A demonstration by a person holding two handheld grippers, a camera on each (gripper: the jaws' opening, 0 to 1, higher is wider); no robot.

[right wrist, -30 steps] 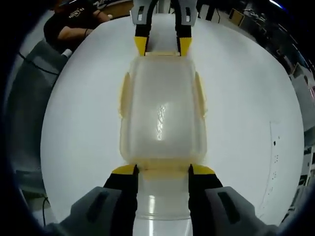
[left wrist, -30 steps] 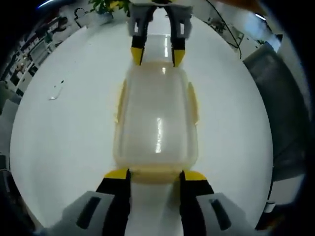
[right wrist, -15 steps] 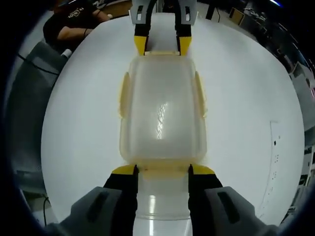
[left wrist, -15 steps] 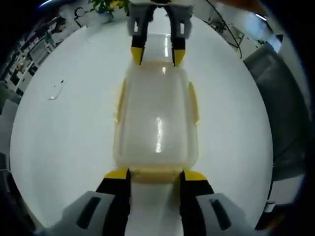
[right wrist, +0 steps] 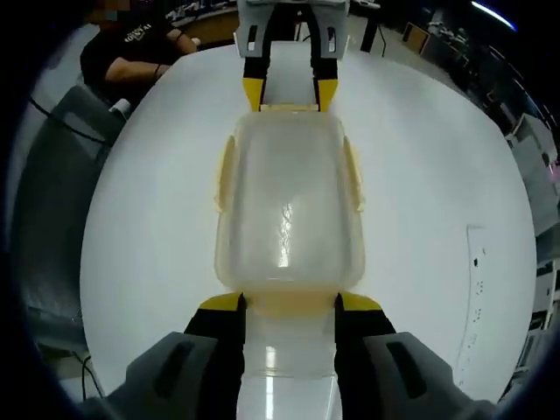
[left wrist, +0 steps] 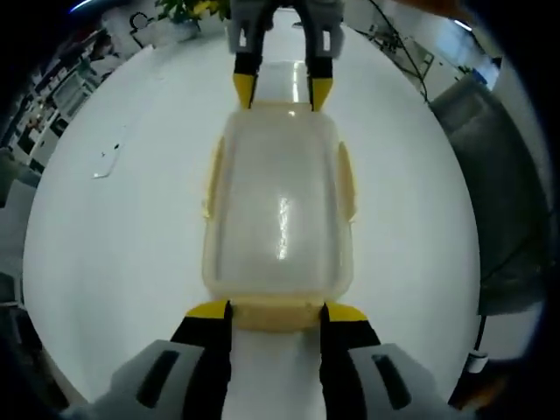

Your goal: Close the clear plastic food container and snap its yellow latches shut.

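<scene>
We hold the left gripper (left wrist: pixel 276 308) with its jaws spread, their yellow tips touching the near end of the clear plastic food container (left wrist: pixel 278 206) on either side of the yellow end latch (left wrist: pixel 276 311). The container lies lengthwise straight ahead on the white counter (left wrist: pixel 114 245), lid on, with a yellow side latch (left wrist: pixel 213 181) on each long edge. At its far end the right gripper (left wrist: pixel 283 90) faces us, jaws likewise apart and tips at that edge. In the right gripper view our own tips bracket the near latch (right wrist: pixel 289 304) the same way, and the left gripper (right wrist: pixel 290 91) meets the far edge. Bare counter lies open on both long sides of the container. Beyond the counter's far edge a person (right wrist: pixel 140 48) sits.
</scene>
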